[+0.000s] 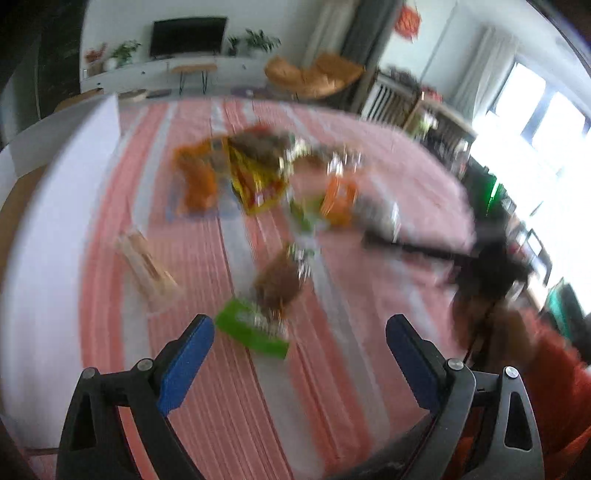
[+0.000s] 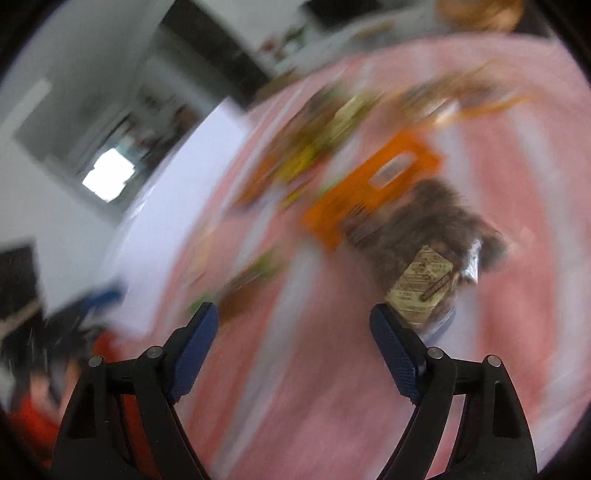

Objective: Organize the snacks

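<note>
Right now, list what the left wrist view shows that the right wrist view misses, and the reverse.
Only the left wrist view shows the television, the bright window and the green packet ahead of the open left tool. Only the right wrist view shows the labelled brown snack bag beside the open right tool. Both show the pink striped tablecloth and the blurred snack pile.

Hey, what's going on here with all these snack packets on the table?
A person holds a gripper in each hand above a table with a pink striped cloth, where snack packets lie scattered. Both views are blurred. The left gripper is open and empty, near a green packet and a brown one. The right gripper is also open and empty, beside a clear bag of dark snacks with a paper label, next to an orange packet. Nothing is held.
</note>
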`<state>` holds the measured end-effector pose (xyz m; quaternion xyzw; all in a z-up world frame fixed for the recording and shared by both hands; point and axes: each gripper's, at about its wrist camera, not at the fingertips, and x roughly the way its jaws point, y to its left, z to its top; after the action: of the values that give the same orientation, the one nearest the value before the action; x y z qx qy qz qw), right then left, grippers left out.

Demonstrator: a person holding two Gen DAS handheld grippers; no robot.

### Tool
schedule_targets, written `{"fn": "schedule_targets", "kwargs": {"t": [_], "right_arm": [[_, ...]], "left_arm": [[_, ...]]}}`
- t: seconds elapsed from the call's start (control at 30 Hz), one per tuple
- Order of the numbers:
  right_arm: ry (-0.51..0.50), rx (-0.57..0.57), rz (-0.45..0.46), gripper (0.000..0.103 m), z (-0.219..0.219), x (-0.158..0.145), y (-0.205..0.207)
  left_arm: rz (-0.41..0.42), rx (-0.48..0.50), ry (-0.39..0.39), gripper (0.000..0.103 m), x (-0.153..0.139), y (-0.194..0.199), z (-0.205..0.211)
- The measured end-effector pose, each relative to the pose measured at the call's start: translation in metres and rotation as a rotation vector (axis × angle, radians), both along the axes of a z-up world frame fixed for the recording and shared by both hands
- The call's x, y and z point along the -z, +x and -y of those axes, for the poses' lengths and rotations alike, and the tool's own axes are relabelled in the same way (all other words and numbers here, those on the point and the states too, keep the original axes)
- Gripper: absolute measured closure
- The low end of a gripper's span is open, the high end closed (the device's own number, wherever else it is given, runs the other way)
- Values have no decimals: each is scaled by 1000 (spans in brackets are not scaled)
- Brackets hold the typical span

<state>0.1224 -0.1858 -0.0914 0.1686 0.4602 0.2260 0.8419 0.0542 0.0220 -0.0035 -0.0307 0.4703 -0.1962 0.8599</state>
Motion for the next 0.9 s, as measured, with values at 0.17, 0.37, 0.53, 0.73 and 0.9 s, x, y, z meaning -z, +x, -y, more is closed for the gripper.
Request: {"fn": "schedule_targets", "kwargs": {"t": [0.17,0.37,0.53,0.73,0.9], "right_arm": [[-286,182,119,14,36,-14,-4],[-635,305,106,13,56,-8,-14],[-581,365,38,7,79,-8,6],[-541,383,15,2,97,-11,17],[-541,381,16,2,101,-12,23]], "left_arm": [[-63,3,159,10,58,11,22],[73,-20,226,0,69,25,32],[65,-119,228,0,70,79,30],[65,-200,230,0,73,147,43],[61,-239,228,0,72,167,43]]}}
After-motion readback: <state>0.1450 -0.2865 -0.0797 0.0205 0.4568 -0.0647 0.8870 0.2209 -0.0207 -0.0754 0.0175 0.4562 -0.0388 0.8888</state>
